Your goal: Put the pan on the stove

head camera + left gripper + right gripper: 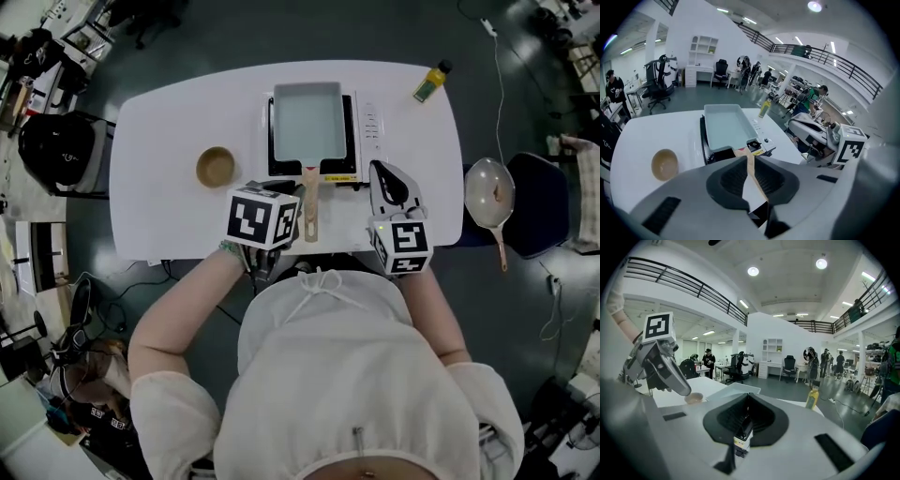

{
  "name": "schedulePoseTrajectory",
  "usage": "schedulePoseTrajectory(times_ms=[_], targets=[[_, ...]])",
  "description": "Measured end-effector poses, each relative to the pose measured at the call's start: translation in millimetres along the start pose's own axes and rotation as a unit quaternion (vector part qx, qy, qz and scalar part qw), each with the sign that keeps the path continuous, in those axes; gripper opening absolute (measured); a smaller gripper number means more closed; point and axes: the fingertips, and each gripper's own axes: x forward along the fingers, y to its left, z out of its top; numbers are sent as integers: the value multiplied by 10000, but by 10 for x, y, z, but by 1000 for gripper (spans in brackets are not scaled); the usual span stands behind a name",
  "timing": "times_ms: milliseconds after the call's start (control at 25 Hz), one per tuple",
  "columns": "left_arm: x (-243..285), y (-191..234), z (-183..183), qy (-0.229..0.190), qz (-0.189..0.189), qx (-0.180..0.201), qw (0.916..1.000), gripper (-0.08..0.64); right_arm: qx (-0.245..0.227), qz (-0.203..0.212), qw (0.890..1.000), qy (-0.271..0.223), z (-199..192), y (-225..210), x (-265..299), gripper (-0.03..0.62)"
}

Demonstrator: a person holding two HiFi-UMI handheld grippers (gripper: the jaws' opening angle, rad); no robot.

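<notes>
A pale blue rectangular pan (308,122) sits on the black tabletop stove (272,167) at the middle of the white table (159,122). Its wooden handle (309,204) points toward me. My left gripper (284,208) hovers above the handle's near end, just left of it. In the left gripper view the jaws (750,161) stand a narrow slit apart with nothing between them; the handle (750,161) and pan (726,126) show beyond. My right gripper (387,180) hangs right of the stove, jaw tips together and empty (749,401).
A small wooden bowl (216,167) stands left of the stove. A yellow bottle (431,82) is at the table's far right corner. A round pan (489,192) lies on a dark chair right of the table. Chairs, desks and people surround the table.
</notes>
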Motion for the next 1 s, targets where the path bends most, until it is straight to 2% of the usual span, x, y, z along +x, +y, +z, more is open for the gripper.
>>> schedulePoseTrajectory(times_ms=[80,280,440,640,680,840,920,1000], targets=[[-119,35,36,-196,-10,159,9997,34,20,-71,10000,-63,60,32,-47,6],[-345,124,132,-743,-260,515,9956,23,-20,-198,9995,-248,194,100,-171,6],[-580,176,254,-1476,-106,1037,9835,23,-73,-226,9989,-411,301,165,-269,6],[-857,99,425,-2422,-160,1368,9604,23,-189,-233,9979,-576,442,194,-356,6],[-913,69,468,-2653,-180,1459,9529,23,-211,-234,9977,-608,465,191,-371,6],[-1119,-21,640,-3575,-49,1908,9142,25,-252,-219,9965,-760,555,158,-412,6],[-1175,-42,686,-3841,34,2016,9010,25,-302,-178,9960,-817,601,150,-417,6],[-1213,-37,718,-4026,82,1972,8938,25,-401,-134,9952,-883,651,150,-423,6]])
